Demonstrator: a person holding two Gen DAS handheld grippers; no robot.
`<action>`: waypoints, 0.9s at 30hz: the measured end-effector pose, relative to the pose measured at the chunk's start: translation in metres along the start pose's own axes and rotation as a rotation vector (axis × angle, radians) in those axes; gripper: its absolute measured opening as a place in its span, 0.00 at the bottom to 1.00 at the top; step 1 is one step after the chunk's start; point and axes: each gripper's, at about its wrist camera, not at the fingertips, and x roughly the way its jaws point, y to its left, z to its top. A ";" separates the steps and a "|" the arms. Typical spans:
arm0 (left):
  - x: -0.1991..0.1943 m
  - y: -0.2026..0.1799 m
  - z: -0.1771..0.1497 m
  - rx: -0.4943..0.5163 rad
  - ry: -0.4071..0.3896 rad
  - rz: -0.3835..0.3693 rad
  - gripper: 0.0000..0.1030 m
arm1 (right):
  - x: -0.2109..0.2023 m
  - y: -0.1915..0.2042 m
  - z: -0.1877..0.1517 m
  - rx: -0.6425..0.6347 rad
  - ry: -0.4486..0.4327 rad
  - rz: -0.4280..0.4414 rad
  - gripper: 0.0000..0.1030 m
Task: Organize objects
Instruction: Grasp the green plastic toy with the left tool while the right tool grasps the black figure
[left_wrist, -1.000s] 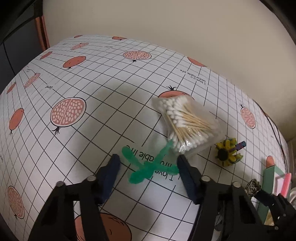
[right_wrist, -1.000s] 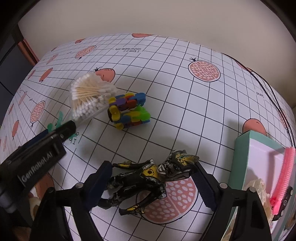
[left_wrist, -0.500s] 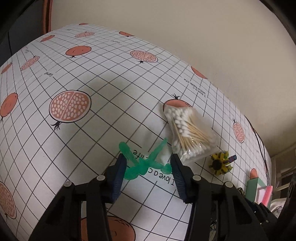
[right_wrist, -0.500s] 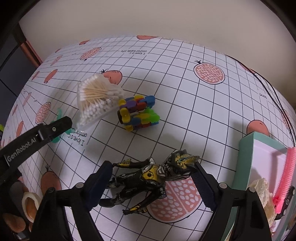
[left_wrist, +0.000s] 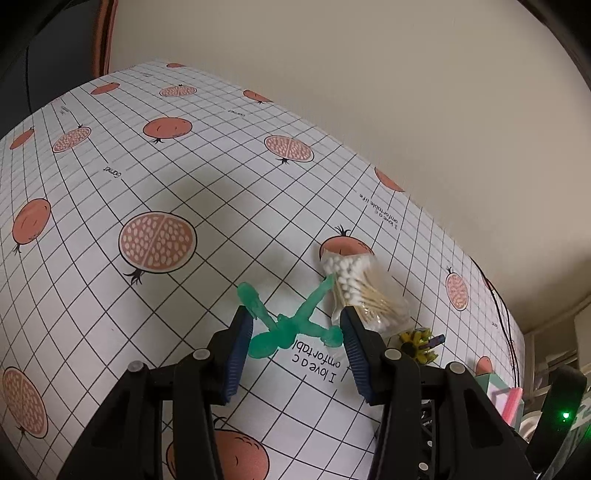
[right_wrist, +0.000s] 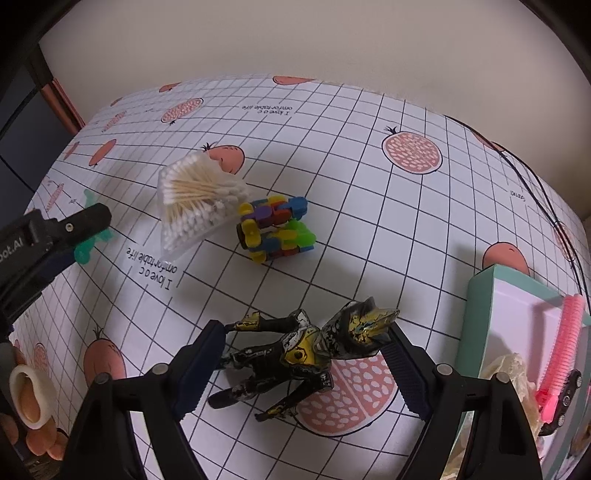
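My left claw (left_wrist: 295, 347) is spread wide over the table (left_wrist: 184, 184), and the green toy (left_wrist: 286, 325) lies flat between its two pads, at the claw's twelve o'clock. The toy's round lobe sits just beside my left pad (left_wrist: 236, 354); its other foot lies just beside the right pad (left_wrist: 356, 350). I cannot tell whether either pad touches it. One green limb reaches toward one o'clock and meets the bag of swabs (left_wrist: 364, 291). At three o'clock from the claw, past the right pad, lies the block toy (left_wrist: 419, 343).

My right claw (right_wrist: 303, 369) is likewise released, with the black and yellow figure (right_wrist: 299, 354) lying on its back between the pads. Its head is against the right pad (right_wrist: 404, 373) and an arm reaches to the left pad (right_wrist: 201, 362). The block toy is at its eleven o'clock, touching the swab bag. At three o'clock stands the teal box (right_wrist: 476, 317) with a pink comb (right_wrist: 563, 347) in it.
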 end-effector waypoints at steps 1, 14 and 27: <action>0.000 0.001 0.000 -0.003 -0.001 -0.001 0.49 | 0.001 0.002 0.002 0.002 -0.004 0.003 0.84; -0.003 0.000 0.001 -0.011 0.000 -0.009 0.49 | -0.008 0.002 0.010 0.013 -0.022 0.002 0.43; -0.001 -0.001 0.000 -0.017 0.007 -0.014 0.49 | 0.010 -0.009 0.007 0.108 0.017 0.033 0.43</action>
